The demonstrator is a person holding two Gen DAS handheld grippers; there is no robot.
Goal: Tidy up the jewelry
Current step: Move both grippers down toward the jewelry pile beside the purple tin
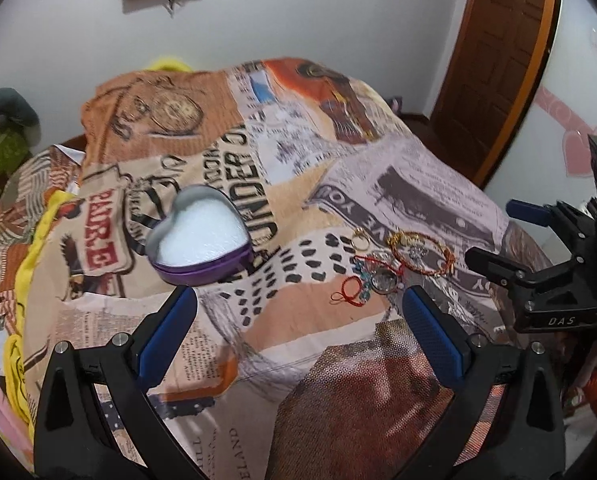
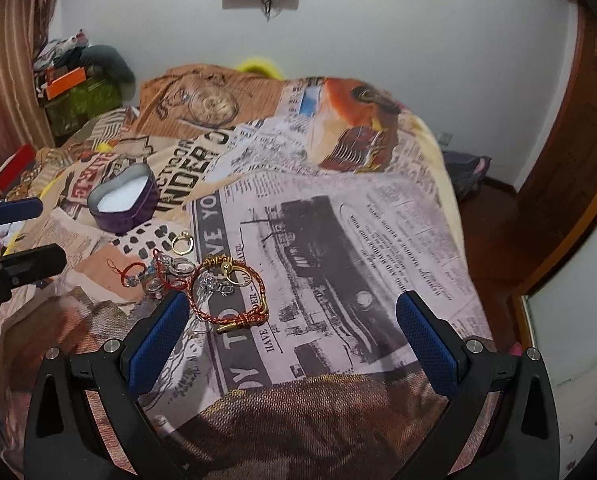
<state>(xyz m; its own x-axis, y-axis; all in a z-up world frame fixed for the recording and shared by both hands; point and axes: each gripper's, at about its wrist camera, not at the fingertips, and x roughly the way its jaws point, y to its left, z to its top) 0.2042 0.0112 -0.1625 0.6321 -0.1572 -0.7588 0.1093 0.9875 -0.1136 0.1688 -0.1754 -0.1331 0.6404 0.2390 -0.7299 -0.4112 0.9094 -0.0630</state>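
A purple heart-shaped tin (image 1: 202, 236) with white foam inside lies open on the printed bedspread, just beyond my left gripper's left finger; it also shows in the right wrist view (image 2: 124, 204). A pile of jewelry lies to its right: a red-and-gold braided bracelet (image 1: 422, 250) (image 2: 228, 294), a gold ring (image 1: 360, 238) (image 2: 183, 243), a red cord charm (image 1: 348, 290) (image 2: 134, 272) and several silver pieces (image 2: 170, 272). My left gripper (image 1: 298, 300) is open and empty above the bedspread. My right gripper (image 2: 294, 304) is open and empty, its left finger beside the bracelet.
The bedspread (image 2: 358, 220) covers a bed that drops off at the right to a wooden floor (image 2: 498, 232) and a door (image 1: 498, 60). Boxes and clothes (image 2: 78, 80) are stacked at the far left. The right gripper shows at the right edge of the left wrist view (image 1: 538, 260).
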